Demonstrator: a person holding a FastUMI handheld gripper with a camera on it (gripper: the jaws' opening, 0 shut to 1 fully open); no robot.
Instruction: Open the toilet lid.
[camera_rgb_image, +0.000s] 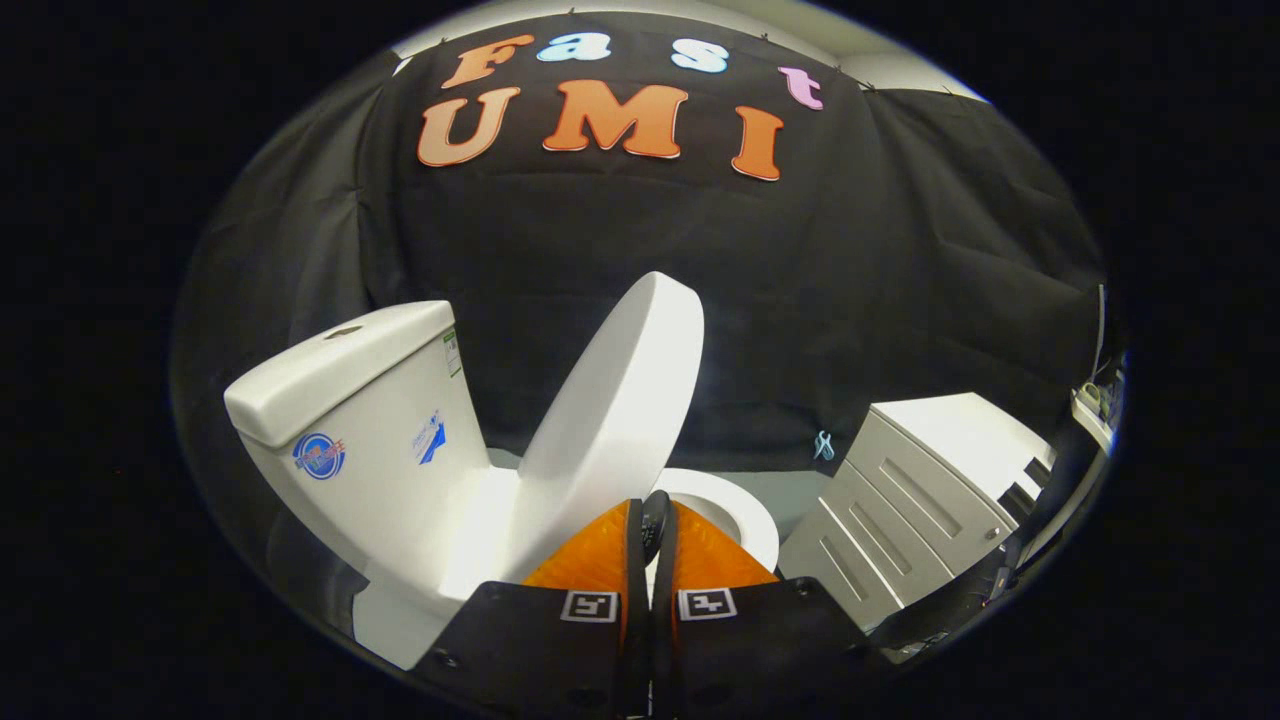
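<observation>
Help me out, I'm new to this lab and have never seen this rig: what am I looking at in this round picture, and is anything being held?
The picture comes from a fisheye camera riding on a hand-held gripper that a person carries; it looks forward along the two fingers. The fingers are pressed together with nothing gripped between them. Just ahead of them stands a white toilet: its lid is raised, tilted back toward the tank, and part of the seat ring shows beyond the fingertips. Beside the toilet, on the far side from the tank, is a white drawer cabinet. Behind everything hangs the booth's black cloth wall.
</observation>
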